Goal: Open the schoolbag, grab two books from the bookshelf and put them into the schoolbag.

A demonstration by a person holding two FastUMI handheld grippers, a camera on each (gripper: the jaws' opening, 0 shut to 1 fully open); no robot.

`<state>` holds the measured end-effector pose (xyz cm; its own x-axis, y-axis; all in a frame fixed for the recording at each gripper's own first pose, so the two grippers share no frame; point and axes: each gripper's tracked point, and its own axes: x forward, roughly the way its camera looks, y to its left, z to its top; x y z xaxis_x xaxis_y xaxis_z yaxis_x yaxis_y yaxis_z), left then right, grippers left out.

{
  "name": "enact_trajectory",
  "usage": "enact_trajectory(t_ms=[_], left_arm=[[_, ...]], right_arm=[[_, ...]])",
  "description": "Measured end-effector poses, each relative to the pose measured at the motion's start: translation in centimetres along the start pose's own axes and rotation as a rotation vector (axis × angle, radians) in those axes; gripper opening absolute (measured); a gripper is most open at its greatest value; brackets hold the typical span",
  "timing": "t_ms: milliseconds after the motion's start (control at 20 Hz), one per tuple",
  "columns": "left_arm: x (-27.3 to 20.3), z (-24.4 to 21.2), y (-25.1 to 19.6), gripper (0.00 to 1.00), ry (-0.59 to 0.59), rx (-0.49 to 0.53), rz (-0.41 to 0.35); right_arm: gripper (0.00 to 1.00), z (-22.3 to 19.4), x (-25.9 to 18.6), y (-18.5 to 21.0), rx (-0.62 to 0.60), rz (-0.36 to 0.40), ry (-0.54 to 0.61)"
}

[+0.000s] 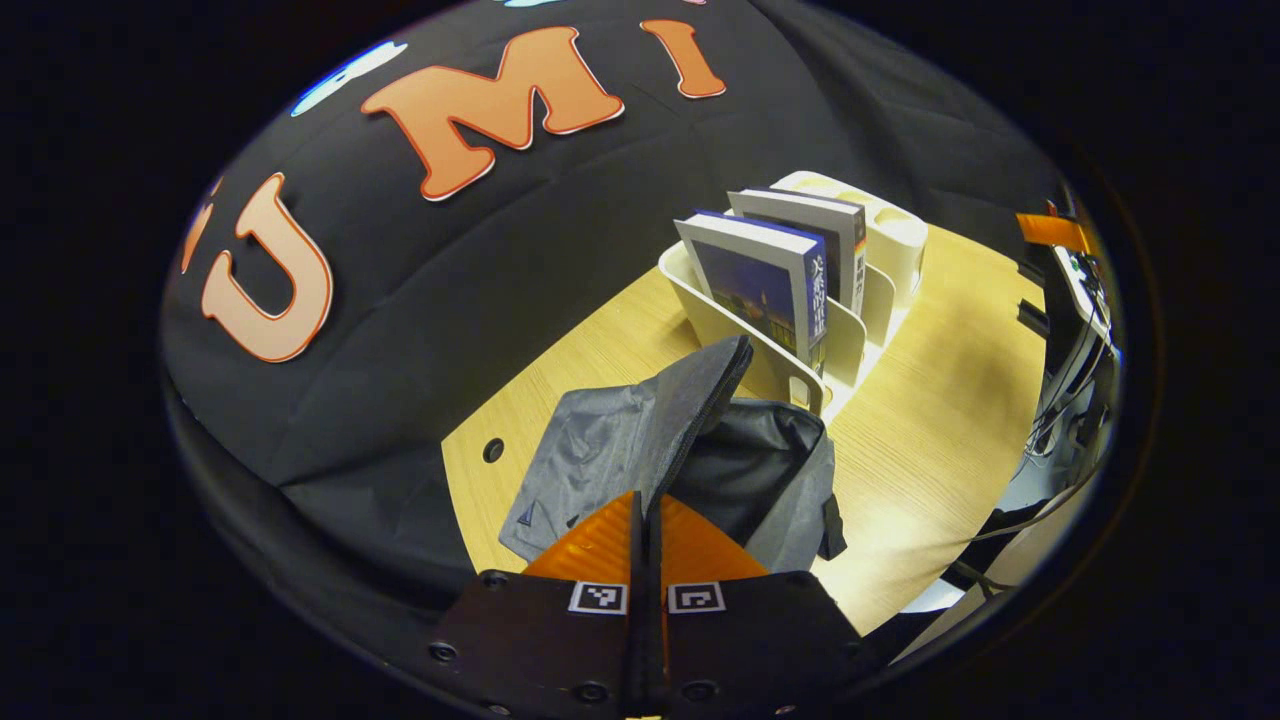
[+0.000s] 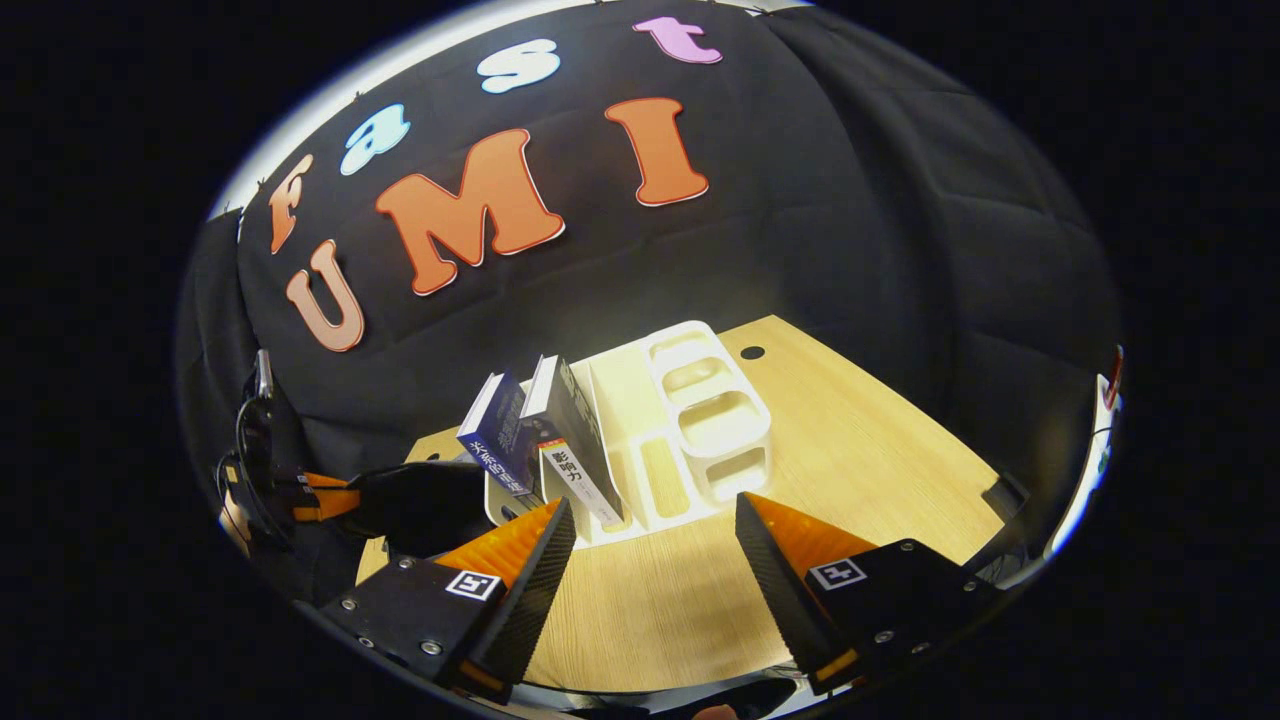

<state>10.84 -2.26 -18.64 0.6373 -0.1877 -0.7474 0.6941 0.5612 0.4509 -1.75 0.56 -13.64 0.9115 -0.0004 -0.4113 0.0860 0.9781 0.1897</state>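
The grey schoolbag (image 1: 590, 450) lies on the wooden table (image 1: 940, 430) right in front of my left gripper (image 1: 647, 515). That gripper is shut on the zipper edge of the bag's flap (image 1: 705, 385), which is lifted and shows the dark inside. Behind the bag a white bookshelf (image 1: 895, 240) holds two upright books (image 1: 760, 285) (image 1: 815, 225). My right gripper (image 2: 652, 515) hangs open over the table, just short of the bookshelf (image 2: 710, 410). Both books (image 2: 497, 425) (image 2: 575, 420) lean to the left of its left finger. The bag (image 2: 420, 505) and the left gripper (image 2: 340, 497) show at far left.
The shelf's right half has low open compartments (image 2: 715, 425). Cables and equipment (image 1: 1075, 380) hang past the table's right edge. A round cable hole (image 2: 752, 352) sits behind the shelf, another (image 1: 493, 449) left of the bag. Bare tabletop (image 2: 860, 440) lies right of the shelf.
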Motion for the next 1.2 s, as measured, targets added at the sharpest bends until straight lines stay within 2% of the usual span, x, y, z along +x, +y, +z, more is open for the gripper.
enact_trajectory(t_ms=[250, 500, 700, 950, 1200], left_arm=[[-0.6, 1.7, 2.4, 0.01, -0.031, -0.031, -0.002], [-0.6, 3.7, 4.6, 0.01, -0.076, -0.128, -0.016], [-0.3, 4.1, 5.3, 0.01, -0.088, -0.169, -0.034], [0.1, 3.4, 5.7, 0.01, -0.088, -0.162, -0.051], [0.2, 2.9, 5.6, 0.01, -0.095, -0.165, -0.067]], right_arm=[[0.96, -1.6, 0.0, 2.3, -0.012, 0.03, 0.049], [0.97, -1.2, 0.3, 4.6, -0.011, 0.082, 0.079], [0.96, 3.0, 0.7, 8.2, 0.015, 0.153, 0.063], [0.96, 10.7, 3.1, 15.0, -0.13, 0.222, -0.003], [0.96, 12.9, 7.5, 20.9, -0.228, 0.202, 0.128]])
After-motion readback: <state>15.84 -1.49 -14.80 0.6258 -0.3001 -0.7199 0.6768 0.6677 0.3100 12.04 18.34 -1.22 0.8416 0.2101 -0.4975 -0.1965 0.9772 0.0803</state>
